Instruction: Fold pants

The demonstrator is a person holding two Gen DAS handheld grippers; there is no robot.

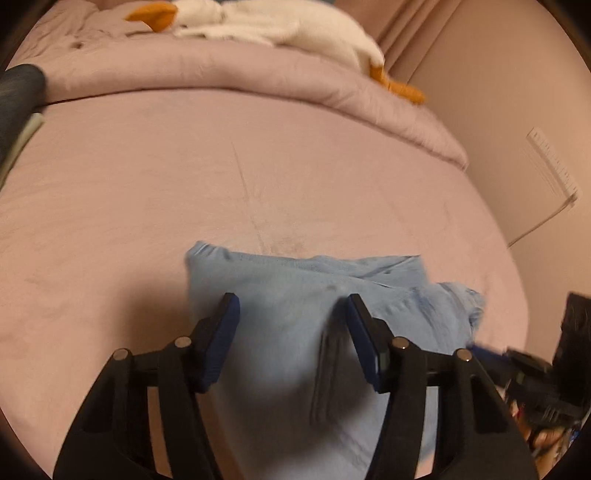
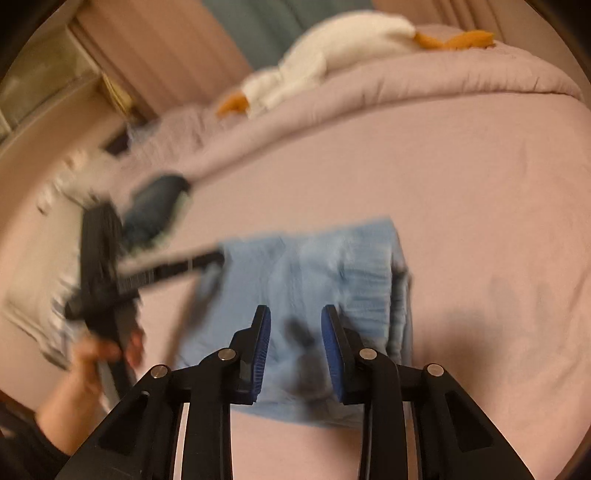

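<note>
Likely home bedroom, bed (image 1: 147, 177), duvet (image 1: 221, 70), plush goose (image 1: 277, 26)

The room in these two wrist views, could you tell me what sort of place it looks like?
Most likely a bedroom. The light blue pants lie on a bed with a pink sheet, a bunched comforter at its far end, and a white plush goose on top.

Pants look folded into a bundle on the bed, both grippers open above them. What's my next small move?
Probably lower the right gripper and press the light blue pants flat. They lie in a compact, layered rectangle on the pink bed sheet, but the top is puffy and rumpled. Both the right and the left gripper are open, holding nothing, so neither needs to release first.
</note>
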